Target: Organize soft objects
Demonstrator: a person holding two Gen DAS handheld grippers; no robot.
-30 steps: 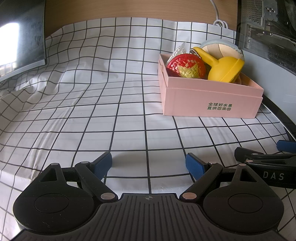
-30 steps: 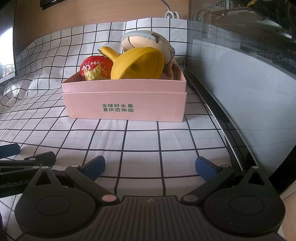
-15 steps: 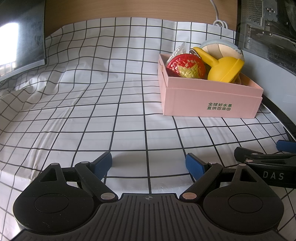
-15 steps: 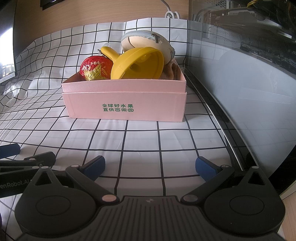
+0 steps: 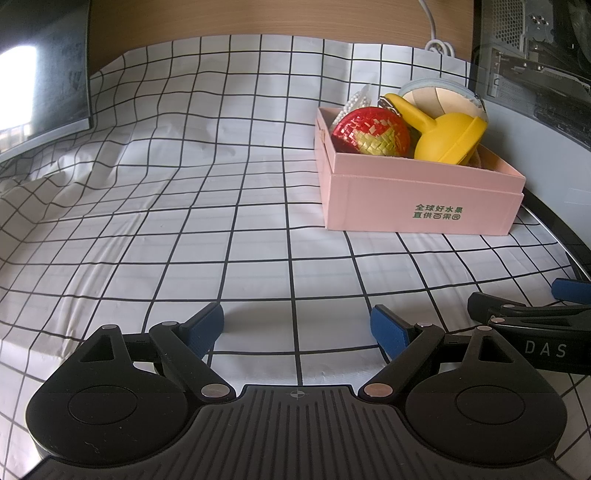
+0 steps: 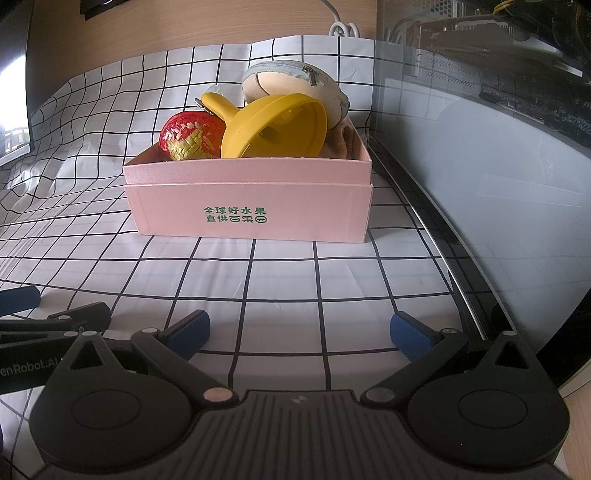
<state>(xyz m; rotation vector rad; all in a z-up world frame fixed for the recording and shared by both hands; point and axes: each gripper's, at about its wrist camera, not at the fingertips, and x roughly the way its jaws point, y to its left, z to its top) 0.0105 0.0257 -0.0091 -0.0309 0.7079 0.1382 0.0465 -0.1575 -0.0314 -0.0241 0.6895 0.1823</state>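
Resting pose: both grippers sat low over the checked cloth, side by side, pointing toward the box.
Left gripper: jaws stood wide apart, nothing between the blue pads, only bare cloth.
Right gripper: jaws likewise spread wide and held nothing; its tips showed at the right edge of the left wrist view.
Box: pink, with green lettering on its front wall, it stood on the cloth well ahead of both grippers, close to the glass panel on the right.
Contents: a red and gold woven ball, a yellow funnel, a beige zip pouch and something brown and fuzzy lay piled inside.
Background: a white cable ran along the wooden wall.
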